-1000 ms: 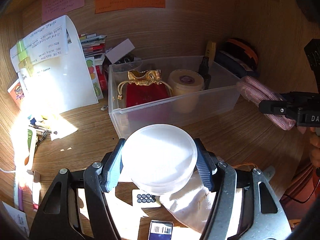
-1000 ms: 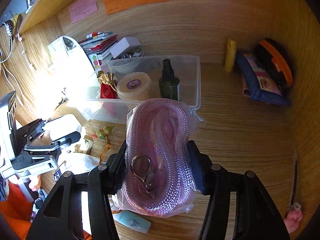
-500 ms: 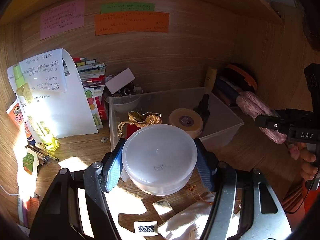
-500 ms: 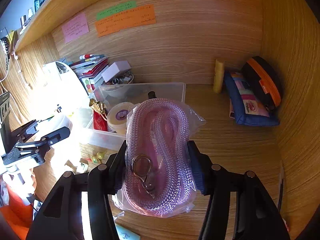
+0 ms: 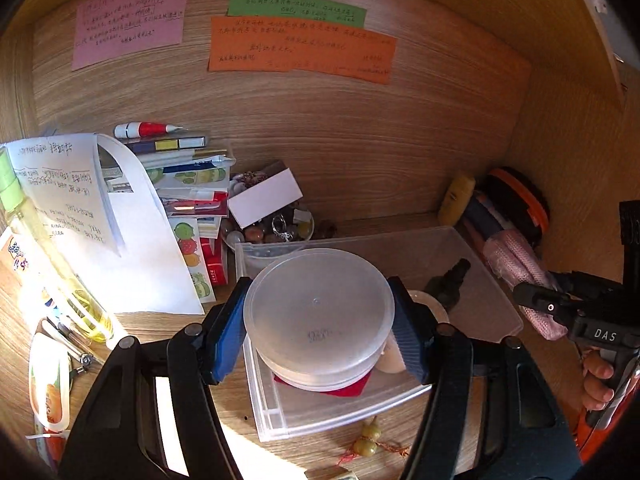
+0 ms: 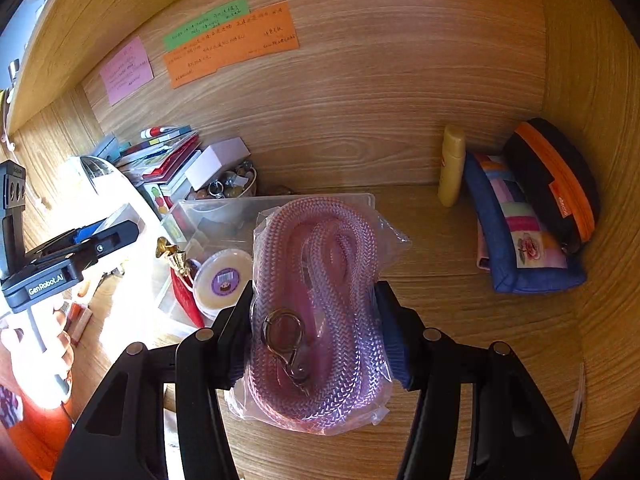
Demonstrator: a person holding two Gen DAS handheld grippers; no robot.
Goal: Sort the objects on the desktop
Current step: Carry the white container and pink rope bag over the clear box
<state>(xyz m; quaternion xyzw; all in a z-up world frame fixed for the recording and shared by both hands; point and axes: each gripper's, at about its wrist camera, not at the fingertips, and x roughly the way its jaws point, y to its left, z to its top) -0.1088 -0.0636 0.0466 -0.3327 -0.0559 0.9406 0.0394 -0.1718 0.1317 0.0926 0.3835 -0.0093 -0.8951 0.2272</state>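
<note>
While my left tool (image 5: 319, 326) clamps a round frosted container (image 5: 319, 316) between its blue pads, that container hangs over the near end of the clear plastic bin (image 5: 496, 304). My right tool (image 6: 316, 320) grips a bagged pink rope (image 6: 316, 304) with a metal clasp, just right of the bin and above the counter (image 6: 460, 308). Inside the bin sit a red pouch (image 6: 182, 288), a tape roll (image 6: 224, 278) and a dark bottle (image 5: 450, 286). Behind the bin, 3 coloured notes (image 5: 300, 46) stick to the wooden wall.
</note>
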